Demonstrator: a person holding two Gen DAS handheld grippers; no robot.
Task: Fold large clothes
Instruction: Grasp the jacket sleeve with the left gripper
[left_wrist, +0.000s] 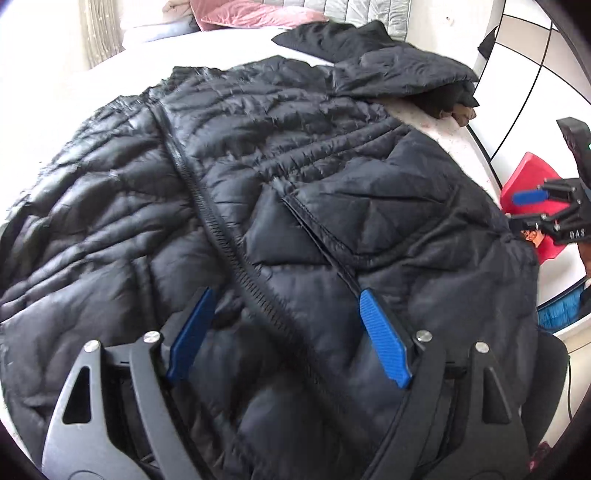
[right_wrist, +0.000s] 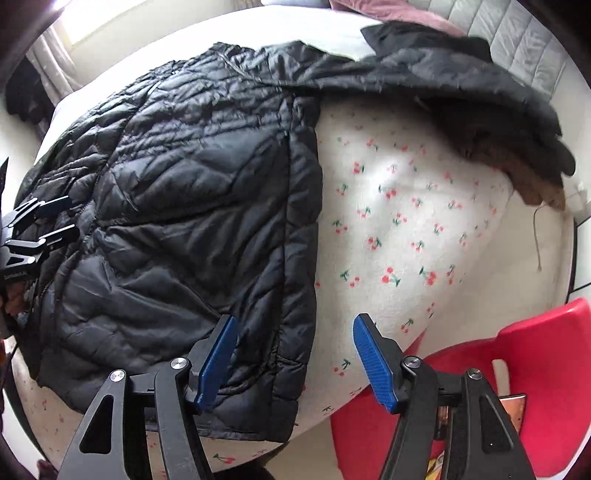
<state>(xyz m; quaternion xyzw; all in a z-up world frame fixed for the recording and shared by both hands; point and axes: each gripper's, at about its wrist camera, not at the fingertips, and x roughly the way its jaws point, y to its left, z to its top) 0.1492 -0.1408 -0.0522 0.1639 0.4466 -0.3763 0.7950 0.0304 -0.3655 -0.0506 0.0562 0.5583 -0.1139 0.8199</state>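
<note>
Your red plastic chair (right_wrist: 517, 369) sits nearest, against the cherry-print white bedsheet (right_wrist: 399, 221). Black quilted puffer jacket (left_wrist: 258, 203) lies spread on it, pink velvet pillow (left_wrist: 255, 14) beyond. Your left gripper (left_wrist: 286, 332) and right gripper (right_wrist: 295, 358) hover over its hem, jaws spread, empty.

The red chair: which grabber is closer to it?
Right. The right gripper hangs at the bed's edge beside the red chair; the left gripper is over the jacket's zipper, farther off.

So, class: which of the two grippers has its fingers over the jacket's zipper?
The left gripper: its open fingers straddle the black puffer jacket's zipper. The right gripper instead straddles the jacket's side edge.
</note>
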